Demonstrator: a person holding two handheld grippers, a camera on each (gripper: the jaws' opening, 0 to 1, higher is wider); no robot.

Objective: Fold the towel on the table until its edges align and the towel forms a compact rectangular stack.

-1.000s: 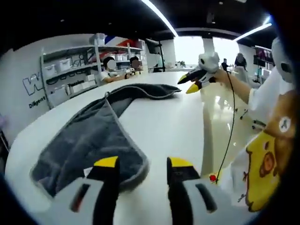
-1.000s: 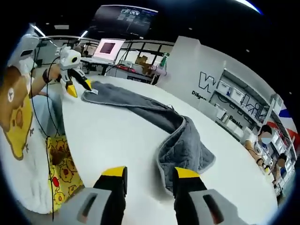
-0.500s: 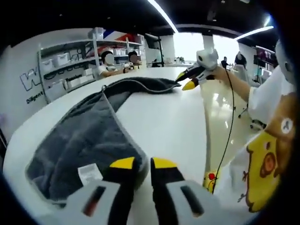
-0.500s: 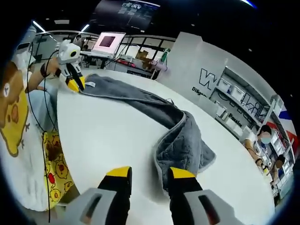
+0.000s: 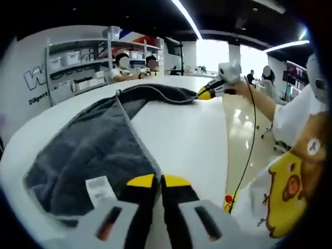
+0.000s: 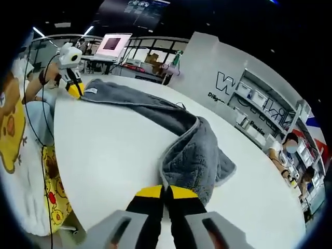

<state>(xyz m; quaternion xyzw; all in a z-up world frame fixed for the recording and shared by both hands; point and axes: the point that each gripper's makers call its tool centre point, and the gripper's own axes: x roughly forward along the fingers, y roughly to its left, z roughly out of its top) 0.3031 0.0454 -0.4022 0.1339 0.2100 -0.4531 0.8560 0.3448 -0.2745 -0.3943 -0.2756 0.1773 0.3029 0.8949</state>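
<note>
In the left gripper view the left gripper (image 5: 158,181), at bottom centre, has its yellow-tipped jaws clenched on the near hem of the grey towel (image 5: 98,150). The towel runs from lower left up to the right gripper (image 5: 206,93) at upper centre. In the right gripper view that gripper's jaws (image 6: 166,192) are pinched on the towel's bunched near end (image 6: 194,158), as far as the view shows. Bare white table (image 6: 109,150) lies open left of the towel. Storage shelves (image 5: 78,67) stand at the upper left of the left gripper view, a monitor (image 6: 110,43) at the upper left of the right gripper view.
</note>
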